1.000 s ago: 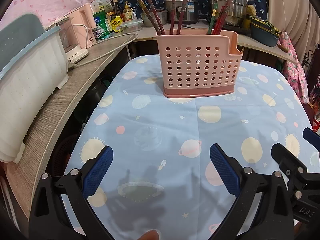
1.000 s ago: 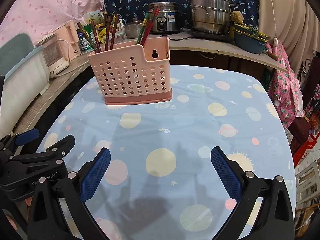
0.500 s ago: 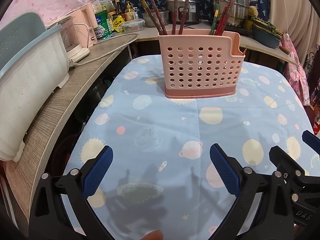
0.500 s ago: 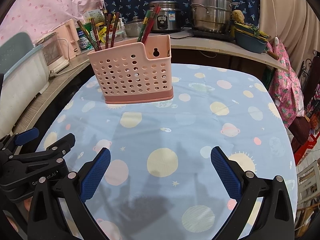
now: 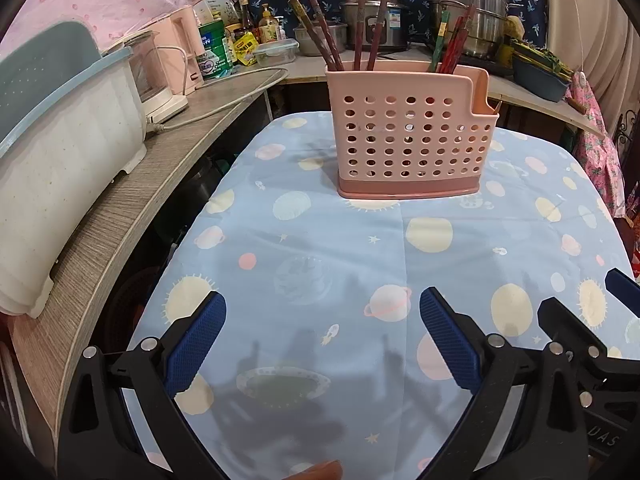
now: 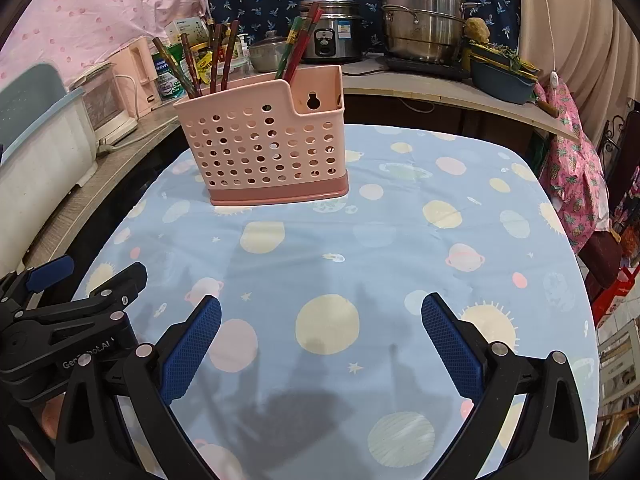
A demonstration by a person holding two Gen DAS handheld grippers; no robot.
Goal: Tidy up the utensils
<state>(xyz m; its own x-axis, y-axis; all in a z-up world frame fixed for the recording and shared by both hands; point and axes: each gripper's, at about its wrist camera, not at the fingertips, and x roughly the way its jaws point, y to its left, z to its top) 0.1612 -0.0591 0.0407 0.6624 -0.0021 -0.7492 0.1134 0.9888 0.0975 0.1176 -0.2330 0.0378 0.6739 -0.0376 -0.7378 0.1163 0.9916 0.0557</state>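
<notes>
A pink perforated utensil holder stands upright on the blue planet-print tablecloth, also in the right wrist view. Several dark red chopsticks stand in its left part and several red and green ones in its right part; both sets show in the right wrist view. My left gripper is open and empty, low over the near table. My right gripper is open and empty beside it. No loose utensils show on the cloth.
A wooden counter runs along the left with a white and teal bin, a pink kettle and a cable. A rice cooker, steel pots and a blue basin stand behind.
Both grippers have drawn back and down slightly; the holder sits a little lower in both views. Both stay open and empty.
</notes>
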